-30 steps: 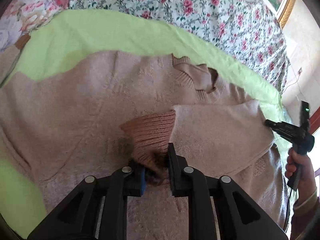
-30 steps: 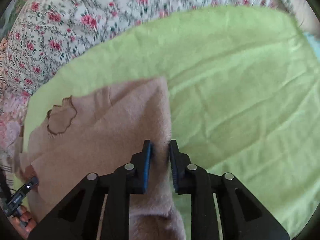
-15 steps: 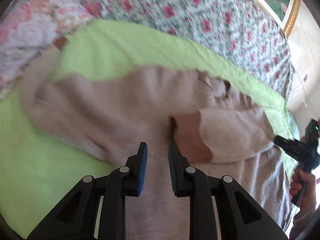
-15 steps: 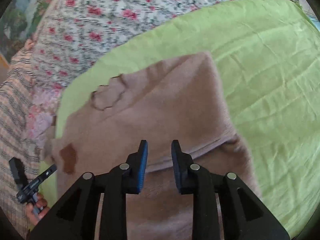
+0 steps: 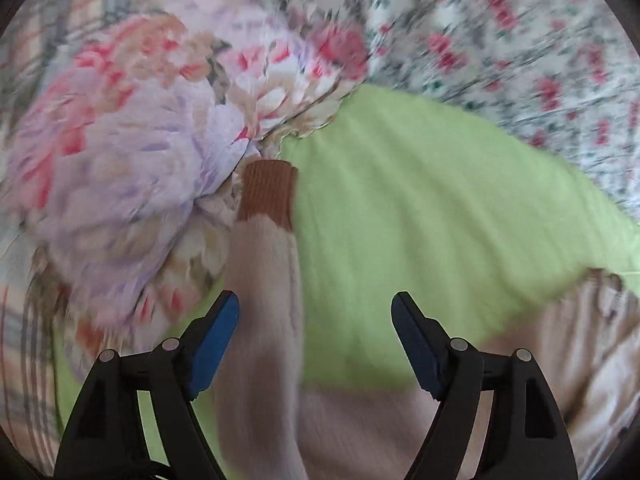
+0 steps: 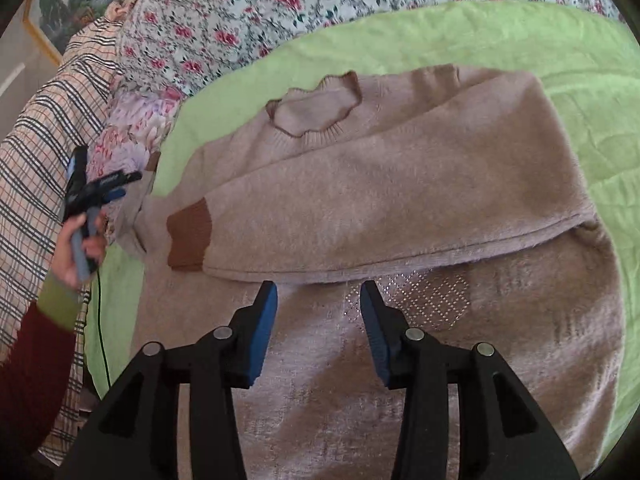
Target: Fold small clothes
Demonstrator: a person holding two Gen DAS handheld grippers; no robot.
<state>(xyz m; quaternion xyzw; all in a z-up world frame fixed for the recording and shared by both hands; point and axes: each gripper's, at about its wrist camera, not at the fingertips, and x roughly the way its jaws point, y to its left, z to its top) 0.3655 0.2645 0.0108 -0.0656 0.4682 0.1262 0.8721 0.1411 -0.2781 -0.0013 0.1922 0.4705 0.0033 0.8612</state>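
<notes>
- The sweater [image 6: 400, 208] lies flat on the green sheet [image 6: 580, 52] of the bed, filling the middle of the right wrist view; its neck [image 6: 314, 110] points to the upper left of that frame and its hem runs off the bottom, so the body's long axis goes from the bottom up toward the top left
- One sleeve [image 6: 400, 200] is already laid across the chest, its brown cuff [image 6: 190, 240] at centre left; its long axis runs from right to left, sloping slightly downward
- The other sleeve [image 5: 264, 320] is not yet folded: in the left wrist view it stretches up the frame, its brown cuff [image 5: 268, 194] touching the floral pillow [image 5: 120, 180]
- Judged step: sleeves in, one done, one to go
- The left gripper [image 5: 316, 320] is opening wide around the loose sleeve, pads not pressing it; the next move likely calls for closing near the cuff and carrying it across the chest
- The right gripper [image 6: 318, 300] is opening, part-way wide and empty above the chest
- The left hand [image 6: 80, 248] shows at centre left of the right wrist view
</notes>
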